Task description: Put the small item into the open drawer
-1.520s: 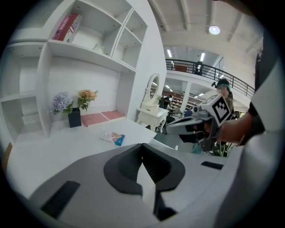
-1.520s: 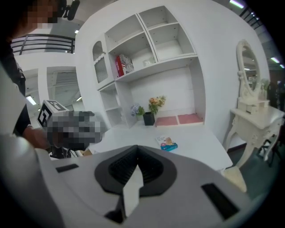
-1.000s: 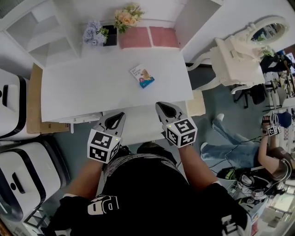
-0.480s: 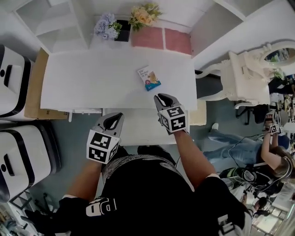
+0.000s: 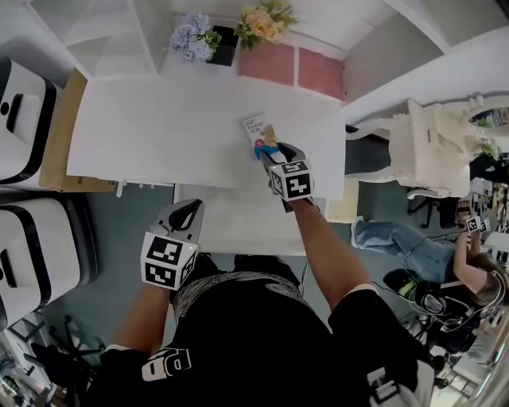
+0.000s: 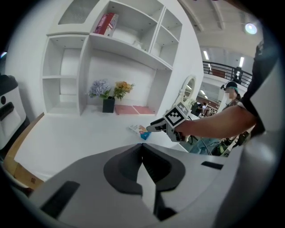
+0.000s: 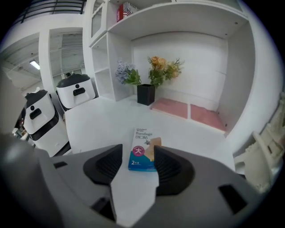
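Observation:
The small item is a flat white-and-blue bandage box [image 5: 256,129] lying on the white desk [image 5: 159,135]. My right gripper [image 5: 274,151] reaches over the desk's front edge to the box's near end. In the right gripper view the box [image 7: 143,150] lies flat just ahead of my right gripper [image 7: 138,162]; its jaws are opening, and the pads do not press on the box. The open white drawer [image 5: 238,226] juts out below the desk edge. My left gripper [image 5: 189,208] hovers at the drawer's left front corner, shut and empty. The left gripper view shows the box [image 6: 139,130] too.
A dark vase with blue flowers [image 5: 195,36], a yellow bouquet [image 5: 266,20] and two pink pads [image 5: 294,67] sit at the desk's back. White-and-black appliances [image 5: 24,119] stand at the left. A white ornate dresser [image 5: 429,143] and a seated person [image 5: 469,270] are at the right.
My right gripper has moved forward from above the drawer to the bandage box, and its jaws have parted. The left gripper has stayed by the drawer.

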